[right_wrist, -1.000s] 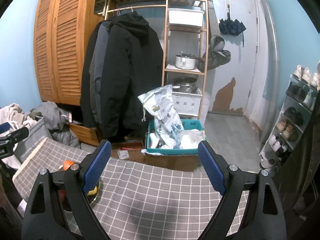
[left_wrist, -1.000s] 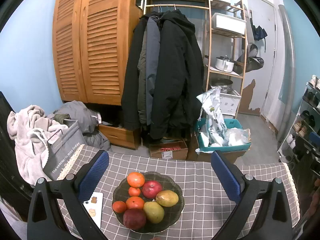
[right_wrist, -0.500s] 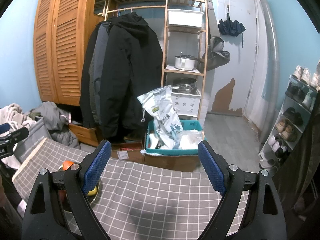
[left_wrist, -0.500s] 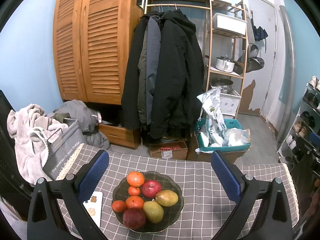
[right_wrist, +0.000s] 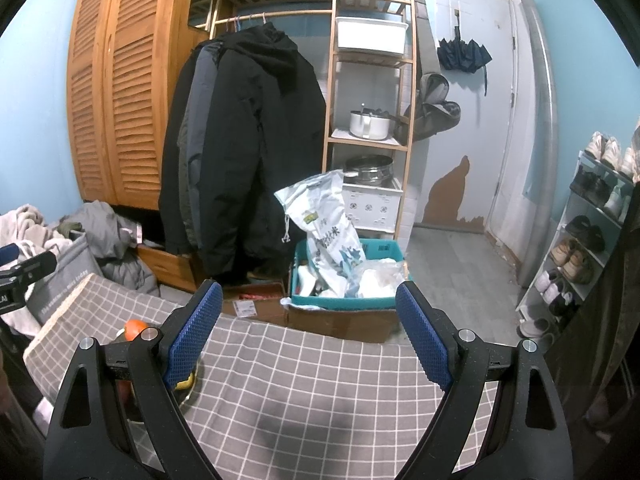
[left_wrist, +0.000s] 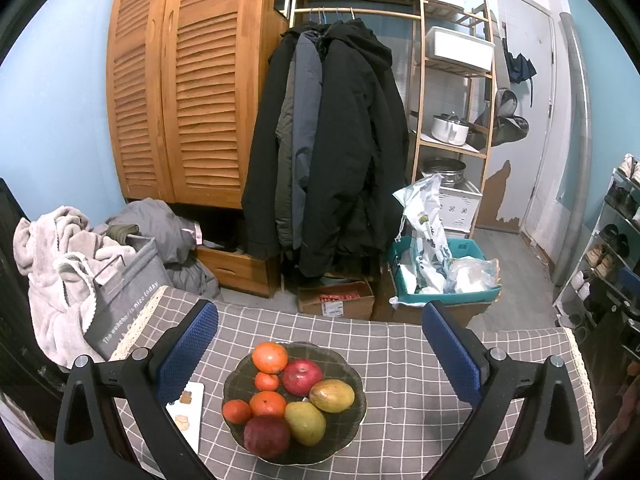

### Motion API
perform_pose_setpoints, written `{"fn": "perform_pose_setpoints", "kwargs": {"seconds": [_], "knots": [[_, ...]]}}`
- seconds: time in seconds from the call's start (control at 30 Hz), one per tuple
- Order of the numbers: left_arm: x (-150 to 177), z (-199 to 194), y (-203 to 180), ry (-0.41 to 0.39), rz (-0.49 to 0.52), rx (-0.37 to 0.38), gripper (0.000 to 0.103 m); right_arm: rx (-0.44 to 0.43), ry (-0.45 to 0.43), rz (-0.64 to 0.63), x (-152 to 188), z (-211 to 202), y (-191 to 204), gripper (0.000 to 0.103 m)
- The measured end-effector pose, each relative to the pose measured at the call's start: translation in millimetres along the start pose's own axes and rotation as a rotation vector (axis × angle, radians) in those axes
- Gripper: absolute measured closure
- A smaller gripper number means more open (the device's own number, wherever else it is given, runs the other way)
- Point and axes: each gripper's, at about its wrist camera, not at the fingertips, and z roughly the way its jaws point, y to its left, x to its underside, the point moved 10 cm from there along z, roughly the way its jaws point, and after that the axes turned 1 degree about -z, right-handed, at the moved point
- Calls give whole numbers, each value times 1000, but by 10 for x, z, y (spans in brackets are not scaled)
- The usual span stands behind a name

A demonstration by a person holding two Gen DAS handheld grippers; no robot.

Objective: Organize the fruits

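A dark glass bowl point(left_wrist: 352, 436) sits on the grey checked tablecloth point(left_wrist: 400, 360) in the left wrist view. It holds several oranges point(left_wrist: 270, 357), a red apple point(left_wrist: 302, 377), a dark red fruit point(left_wrist: 267, 436) and two yellow-green mangoes point(left_wrist: 332, 396). My left gripper point(left_wrist: 318, 344) is open and empty, hovering above and behind the bowl. My right gripper point(right_wrist: 306, 332) is open and empty over the cloth point(right_wrist: 320, 380) to the right of the bowl. In the right wrist view one orange point(right_wrist: 134, 329) shows behind the left finger, which hides most of the bowl.
A white card with small pictures point(left_wrist: 186, 410) lies left of the bowl. A grey bag with towels point(left_wrist: 116, 292) stands off the table's left corner. Beyond the far edge are a cardboard box point(left_wrist: 336, 300), a teal crate point(left_wrist: 444, 280), hanging coats and a shelf.
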Motion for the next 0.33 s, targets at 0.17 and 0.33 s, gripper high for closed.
{"fn": "perform_pose_setpoints", "kwargs": {"seconds": [0.17,0.33], "knots": [[4,-6,8,-1,-5,-5,0,-1,-5,1,-2,-4,-12,16],[20,-13,0,-2,-6,-3,0,-2,-3,-1,-4,-4,-2,16]]}}
